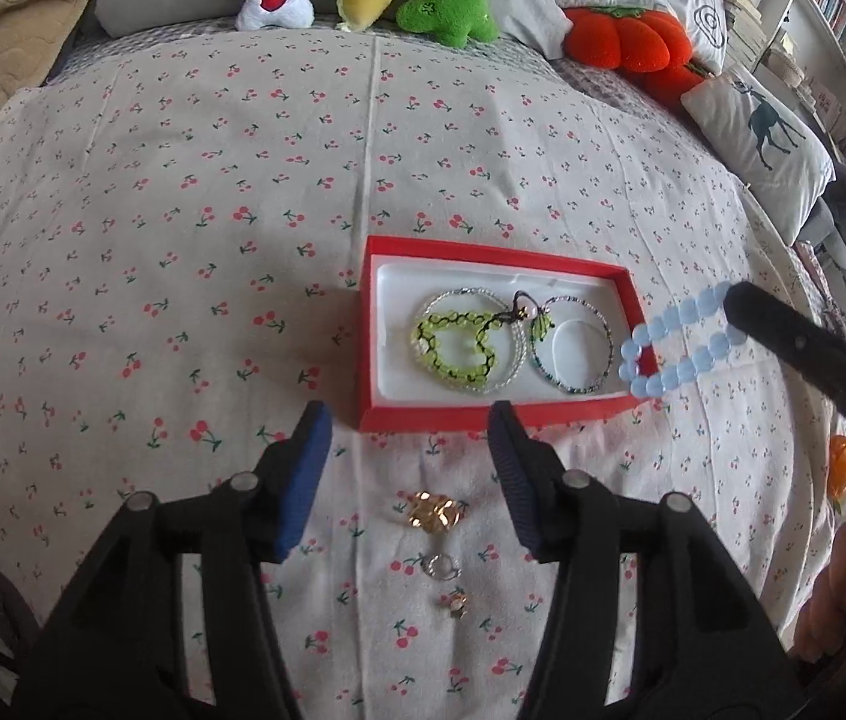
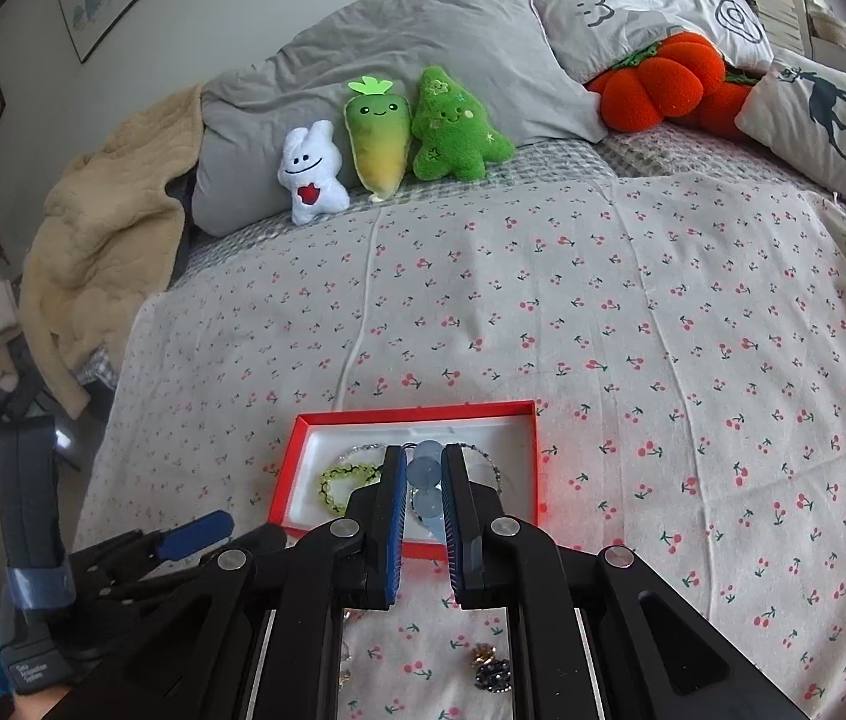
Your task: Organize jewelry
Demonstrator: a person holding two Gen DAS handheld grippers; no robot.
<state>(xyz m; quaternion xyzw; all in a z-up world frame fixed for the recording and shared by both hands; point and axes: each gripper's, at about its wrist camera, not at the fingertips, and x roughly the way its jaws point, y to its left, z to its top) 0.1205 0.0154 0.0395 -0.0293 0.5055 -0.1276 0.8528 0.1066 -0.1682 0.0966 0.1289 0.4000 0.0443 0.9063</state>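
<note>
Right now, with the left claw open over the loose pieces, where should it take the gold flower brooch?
Probably straight down, pads closing across its outer petal edges. The gold flower brooch lies flat on the cherry-print sheet, clear of the small ring beside it, and sits between the open left claw fingers.

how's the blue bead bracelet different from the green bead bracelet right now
The blue bead bracelet is pale, translucent blue; the green bead bracelet is yellow-green with dark thread. The blue one hangs from the right gripper, whose jaws are shut on it, over the red box's right edge; the green one lies flat inside the box, untouched. Both are closed loops of round beads.
</note>
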